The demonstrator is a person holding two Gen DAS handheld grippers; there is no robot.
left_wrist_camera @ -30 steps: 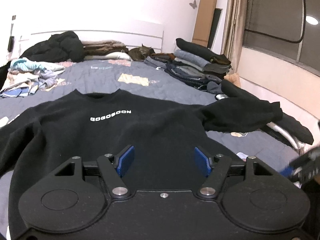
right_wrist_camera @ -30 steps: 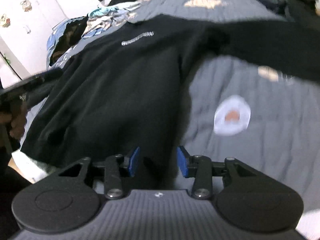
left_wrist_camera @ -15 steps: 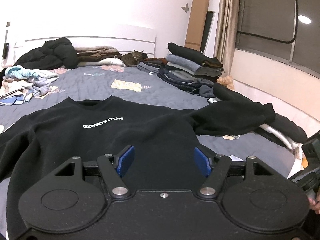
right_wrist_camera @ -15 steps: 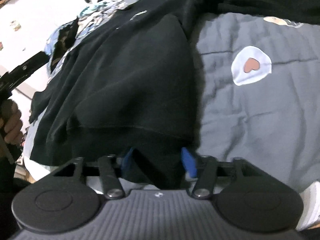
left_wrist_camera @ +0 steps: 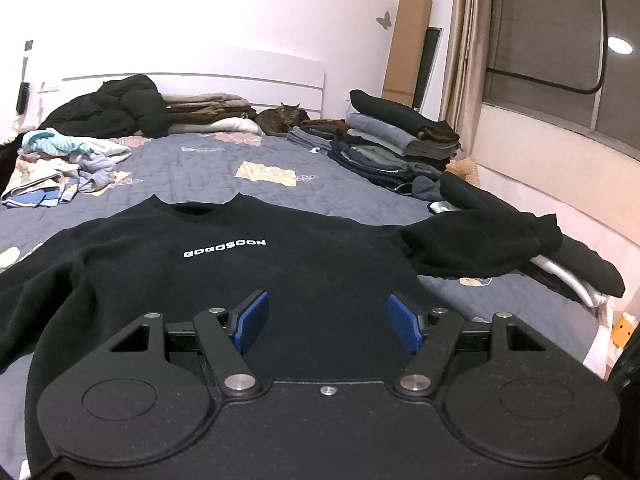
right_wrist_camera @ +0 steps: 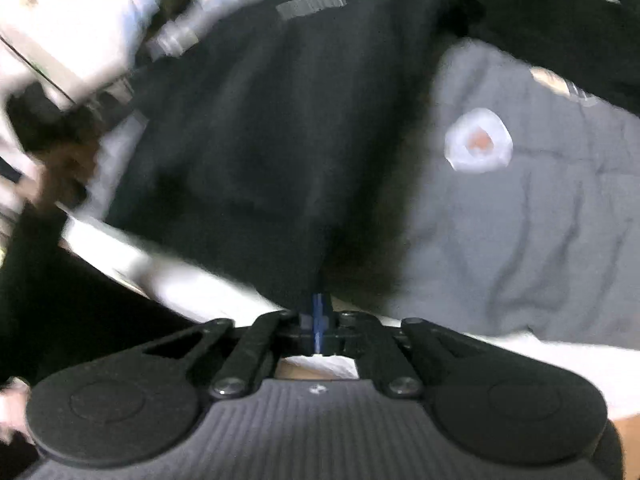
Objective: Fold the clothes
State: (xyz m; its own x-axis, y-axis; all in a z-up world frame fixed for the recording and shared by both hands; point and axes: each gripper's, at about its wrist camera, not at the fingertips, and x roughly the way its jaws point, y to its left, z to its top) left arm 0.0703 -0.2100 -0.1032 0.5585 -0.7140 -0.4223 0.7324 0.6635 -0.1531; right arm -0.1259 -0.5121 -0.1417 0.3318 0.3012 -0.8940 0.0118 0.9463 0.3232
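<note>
A black sweatshirt [left_wrist_camera: 224, 276] lies spread flat, front up, on the grey bed [left_wrist_camera: 192, 172], its collar toward the headboard and one sleeve bunched at the right edge. The left gripper [left_wrist_camera: 326, 320] hangs over the lower part of the sweatshirt with its blue pads [left_wrist_camera: 250, 318] spread wide, holding nothing. The right gripper [right_wrist_camera: 318, 312] has its pads pressed together, pinching the sweatshirt's hem at the near edge of the bed; this view is blurred. A cat [left_wrist_camera: 280, 118] lies by the headboard, beside folded stacks [left_wrist_camera: 400, 140]

Sweatshirt [left_wrist_camera: 280, 276] flat on bed [left_wrist_camera: 192, 172], folded stacks [left_wrist_camera: 396, 140] behind, right.
</note>
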